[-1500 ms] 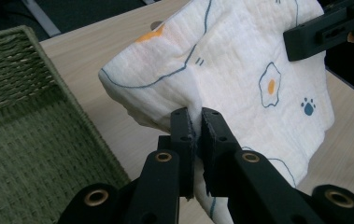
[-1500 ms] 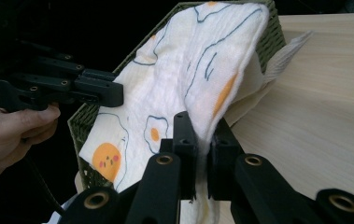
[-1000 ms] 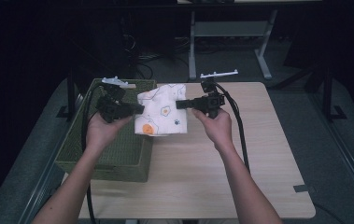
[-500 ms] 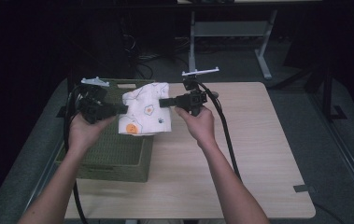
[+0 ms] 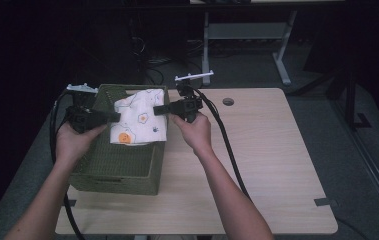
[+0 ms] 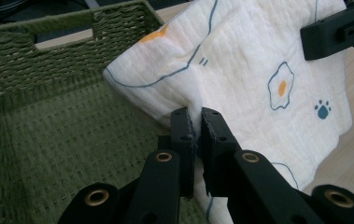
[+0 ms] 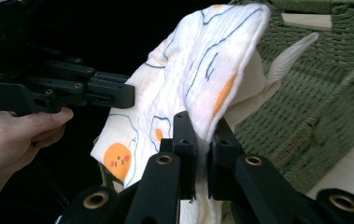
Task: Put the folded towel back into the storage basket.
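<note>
The cloth (image 6: 258, 70) looks like soft quilted cotton, matt, with a fine ribbed weave and printed eggs and paw marks. The basket (image 5: 122, 165) at nine o'clock on the desk is woven from coarse green cord, rough and dull. The desk (image 5: 277, 160) has a smooth pale wood-grain top with a faint sheen. The left hand-held gripper (image 6: 195, 128) and the right hand-held gripper (image 7: 202, 135) are of matt black plastic, slightly grainy, set with small brass-coloured metal eyelets
</note>
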The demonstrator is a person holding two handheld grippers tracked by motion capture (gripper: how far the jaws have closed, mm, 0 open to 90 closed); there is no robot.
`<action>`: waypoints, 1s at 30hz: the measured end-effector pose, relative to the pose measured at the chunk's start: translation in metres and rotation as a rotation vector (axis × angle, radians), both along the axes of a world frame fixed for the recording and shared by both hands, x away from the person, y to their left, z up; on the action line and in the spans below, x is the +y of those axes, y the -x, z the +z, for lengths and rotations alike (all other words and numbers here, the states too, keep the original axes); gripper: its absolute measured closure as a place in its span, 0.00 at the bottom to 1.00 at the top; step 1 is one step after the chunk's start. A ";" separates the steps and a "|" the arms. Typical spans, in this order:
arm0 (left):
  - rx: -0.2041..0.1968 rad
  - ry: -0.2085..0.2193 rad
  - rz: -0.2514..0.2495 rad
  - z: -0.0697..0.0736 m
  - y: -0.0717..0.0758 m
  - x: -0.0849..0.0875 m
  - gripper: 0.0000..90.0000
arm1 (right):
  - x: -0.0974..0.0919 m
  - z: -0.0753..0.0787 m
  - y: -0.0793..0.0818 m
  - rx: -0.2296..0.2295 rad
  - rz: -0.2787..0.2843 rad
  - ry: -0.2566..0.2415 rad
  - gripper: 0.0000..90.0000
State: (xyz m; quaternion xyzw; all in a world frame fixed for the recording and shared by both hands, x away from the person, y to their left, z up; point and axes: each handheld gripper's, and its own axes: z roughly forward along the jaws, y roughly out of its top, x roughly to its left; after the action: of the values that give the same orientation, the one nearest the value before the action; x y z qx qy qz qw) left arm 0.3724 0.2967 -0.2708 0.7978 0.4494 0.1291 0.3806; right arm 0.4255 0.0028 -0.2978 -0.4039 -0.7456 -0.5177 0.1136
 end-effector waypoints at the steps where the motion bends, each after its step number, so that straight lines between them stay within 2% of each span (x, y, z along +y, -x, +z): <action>1: 0.001 -0.003 -0.001 0.000 0.000 0.002 0.94 | 0.003 -0.001 -0.001 0.001 0.003 0.003 0.93; 12: 0.021 -0.031 0.013 -0.009 -0.005 0.020 0.94 | 0.025 -0.012 -0.006 0.026 0.015 0.008 0.93; 30: 0.053 -0.069 0.033 -0.024 -0.012 0.036 0.94 | 0.049 -0.027 -0.011 0.048 0.020 0.021 0.92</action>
State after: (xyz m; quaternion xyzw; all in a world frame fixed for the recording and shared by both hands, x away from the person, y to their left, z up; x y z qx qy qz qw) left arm 0.3839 0.3327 -0.2944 0.8062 0.4678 0.1296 0.3384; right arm 0.4362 0.0518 -0.3249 -0.4099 -0.7520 -0.4990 0.1321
